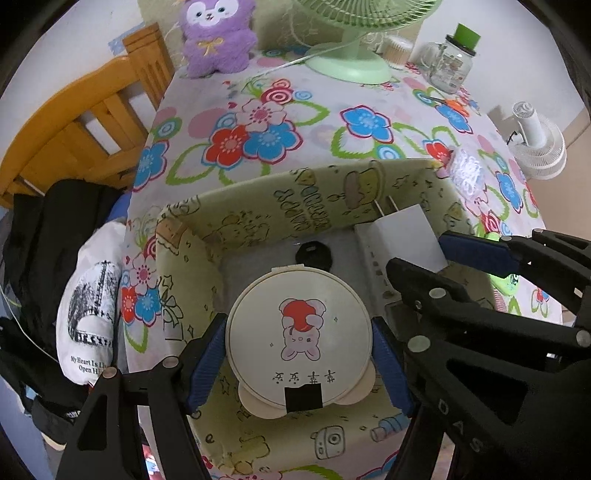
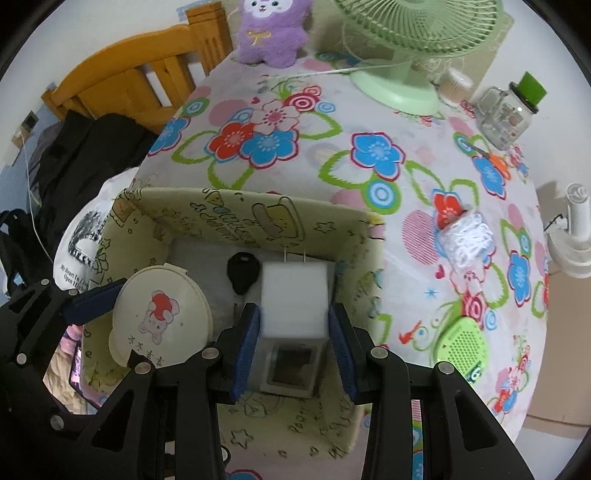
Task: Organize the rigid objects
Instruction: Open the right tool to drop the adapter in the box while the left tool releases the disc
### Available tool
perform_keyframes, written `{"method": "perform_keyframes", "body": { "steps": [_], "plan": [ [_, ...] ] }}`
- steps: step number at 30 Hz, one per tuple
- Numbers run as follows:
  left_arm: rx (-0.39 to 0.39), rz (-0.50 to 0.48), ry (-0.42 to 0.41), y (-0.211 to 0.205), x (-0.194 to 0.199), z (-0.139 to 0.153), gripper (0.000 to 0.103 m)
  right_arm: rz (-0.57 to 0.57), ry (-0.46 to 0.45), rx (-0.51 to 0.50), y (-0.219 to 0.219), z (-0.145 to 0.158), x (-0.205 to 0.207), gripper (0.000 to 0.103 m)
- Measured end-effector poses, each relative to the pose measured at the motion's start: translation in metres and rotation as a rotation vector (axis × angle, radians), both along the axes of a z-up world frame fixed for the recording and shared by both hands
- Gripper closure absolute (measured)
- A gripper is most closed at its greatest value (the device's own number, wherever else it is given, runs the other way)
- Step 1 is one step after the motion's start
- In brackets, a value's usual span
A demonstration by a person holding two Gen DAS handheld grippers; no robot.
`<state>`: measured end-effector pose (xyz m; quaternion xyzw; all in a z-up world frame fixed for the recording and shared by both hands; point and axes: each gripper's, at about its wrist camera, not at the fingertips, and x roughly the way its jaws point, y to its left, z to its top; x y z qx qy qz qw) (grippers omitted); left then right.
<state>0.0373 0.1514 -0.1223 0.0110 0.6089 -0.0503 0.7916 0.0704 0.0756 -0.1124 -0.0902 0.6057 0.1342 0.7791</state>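
A fabric box (image 2: pixel 229 221) sits on the bench (image 2: pixel 332 122) near its front left corner. Inside it, the round case (image 2: pixel 162 314) is at the left, the charger block (image 2: pixel 293 291) at the right, and the key fob (image 2: pixel 242 271) lies between them toward the back wall. Right of the box lie a thread bundle (image 2: pixel 467 240) and a small speaker (image 2: pixel 460 347). At the back edge stand a plush toy (image 2: pixel 271 33), a fan (image 2: pixel 399 88) and a jar (image 2: pixel 508 110).

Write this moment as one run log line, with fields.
left gripper: shut on round case | right gripper: shut on white charger | both over box | black key inside
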Motion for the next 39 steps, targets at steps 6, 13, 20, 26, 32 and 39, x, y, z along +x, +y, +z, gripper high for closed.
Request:
{"method": "perform_keyframes", "body": {
  "steps": [6, 13, 20, 26, 32, 39],
  "plan": [
    [-0.042, 0.029, 0.015, 0.011, 0.006, -0.002, 0.026, 0.021, 0.017, 0.035, 0.013, -0.009, 0.012, 0.062],
    [-0.088, 0.054, 0.031, 0.015, 0.011, -0.004, 0.025, 0.030, 0.038, 0.078, 0.020, -0.013, 0.020, 0.054],
    [-0.081, 0.026, 0.038, 0.009, 0.015, -0.007, 0.018, 0.026, -0.030, 0.009, 0.014, -0.003, 0.019, 0.030],
    [-0.083, -0.005, 0.029, 0.004, 0.019, -0.004, 0.005, -0.002, -0.064, -0.009, 0.003, 0.008, 0.018, 0.024],
    [-0.051, -0.040, 0.025, -0.004, 0.018, -0.004, 0.000, -0.042, -0.079, -0.046, -0.007, 0.013, 0.012, 0.019],
    [-0.022, -0.063, 0.023, -0.011, 0.012, -0.003, 0.000, -0.096, -0.054, -0.043, -0.021, 0.009, 0.005, 0.018]
  ]
}}
